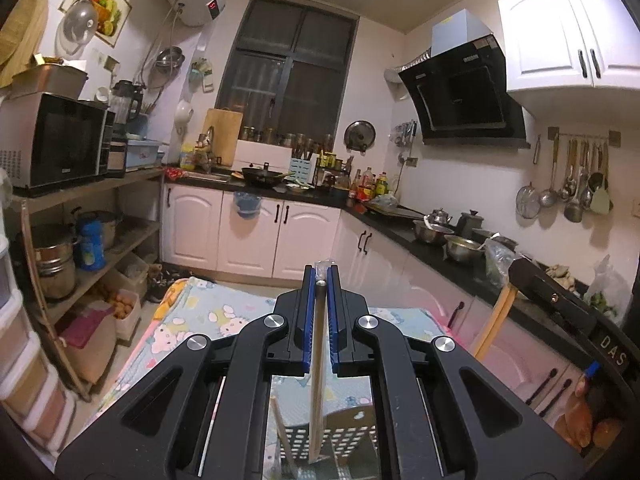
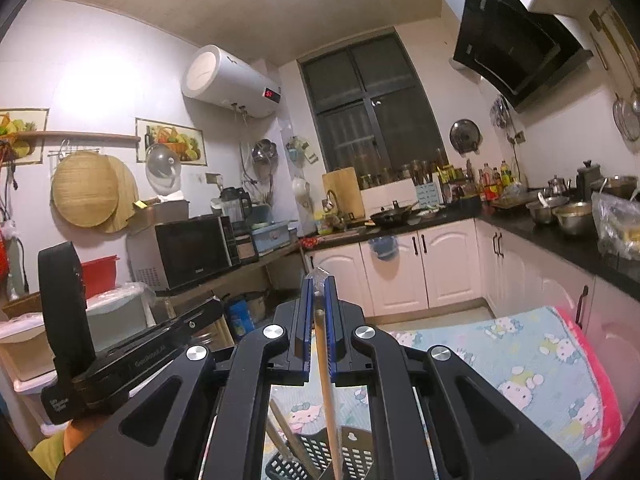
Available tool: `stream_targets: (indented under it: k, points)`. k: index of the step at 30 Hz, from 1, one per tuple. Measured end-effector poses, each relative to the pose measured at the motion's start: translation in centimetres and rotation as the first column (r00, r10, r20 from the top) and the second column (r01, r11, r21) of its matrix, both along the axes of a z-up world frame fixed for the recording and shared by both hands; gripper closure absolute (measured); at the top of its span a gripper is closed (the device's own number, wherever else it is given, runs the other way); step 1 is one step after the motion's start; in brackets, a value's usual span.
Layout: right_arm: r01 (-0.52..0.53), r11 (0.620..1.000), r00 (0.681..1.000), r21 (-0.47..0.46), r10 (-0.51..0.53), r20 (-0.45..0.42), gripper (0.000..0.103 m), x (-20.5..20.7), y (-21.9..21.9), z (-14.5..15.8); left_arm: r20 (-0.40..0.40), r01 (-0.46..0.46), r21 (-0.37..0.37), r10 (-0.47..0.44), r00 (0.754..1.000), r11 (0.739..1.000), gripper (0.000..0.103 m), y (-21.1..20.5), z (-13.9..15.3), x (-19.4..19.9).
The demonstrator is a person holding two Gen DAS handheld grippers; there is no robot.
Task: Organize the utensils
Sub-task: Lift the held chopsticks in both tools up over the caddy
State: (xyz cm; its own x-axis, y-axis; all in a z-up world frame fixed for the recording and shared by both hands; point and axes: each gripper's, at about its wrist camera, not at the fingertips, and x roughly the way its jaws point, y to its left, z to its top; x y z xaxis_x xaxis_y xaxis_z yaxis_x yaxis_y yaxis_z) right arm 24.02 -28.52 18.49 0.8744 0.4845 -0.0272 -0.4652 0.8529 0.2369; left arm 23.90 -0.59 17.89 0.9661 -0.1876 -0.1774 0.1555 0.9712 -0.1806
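In the left wrist view we hold our left gripper (image 1: 320,276) pressed together on a single pale chopstick (image 1: 317,380), pinched near its top end between the blue pads (image 1: 307,312) — the shaft hangs down toward six o'clock, its lower tip over the dark perforated basket (image 1: 344,440) that stands on the cartoon-print cloth (image 1: 208,312). A second stick (image 1: 282,436) leans in that basket at about seven o'clock of the held one. At three o'clock the other black gripper body (image 1: 560,304) comes into frame. In the right wrist view our right gripper (image 2: 319,280) is likewise clamped on a wooden chopstick (image 2: 330,408), gripped at its upper end, the rest slanting to six o'clock above the basket (image 2: 316,456), where darker sticks (image 2: 286,432) already lean at seven o'clock. We judge these chopsticks light, stiff and smooth — liable to swivel or slip in a pinch so near one end; a hold closer to mid-shaft would steady them. Each stick sits dead centre between its jaws, running back under the fingers toward the camera.
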Motion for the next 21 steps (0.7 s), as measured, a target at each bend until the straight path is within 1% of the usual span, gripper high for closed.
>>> stream_targets:
  k: [3,7,16,21]
  points:
    - [0.008,1.0,1.0,0.003,-0.008,-0.008,0.097,0.8,0.4,-1.2,-0.011,-0.006,-0.013,0.006,1.0,1.0,0.101,0.1,-0.7,0.6]
    - [0.02,1.0,1.0,-0.006,-0.02,-0.021,0.097,1.6,1.0,-2.9,-0.002,-0.011,-0.021,0.011,1.0,1.0,0.101,0.3,-1.8,0.9]
    - [0.048,0.997,0.998,-0.062,-0.05,-0.024,0.097,2.9,3.3,-6.2,-0.053,0.006,-0.047,-0.009,0.999,0.999,0.101,0.3,-4.8,2.1]
    - [0.066,0.995,0.998,-0.075,-0.067,-0.018,0.097,3.1,3.8,-7.9,-0.07,0.019,-0.051,-0.023,0.997,0.998,0.101,-0.1,-6.5,2.1]
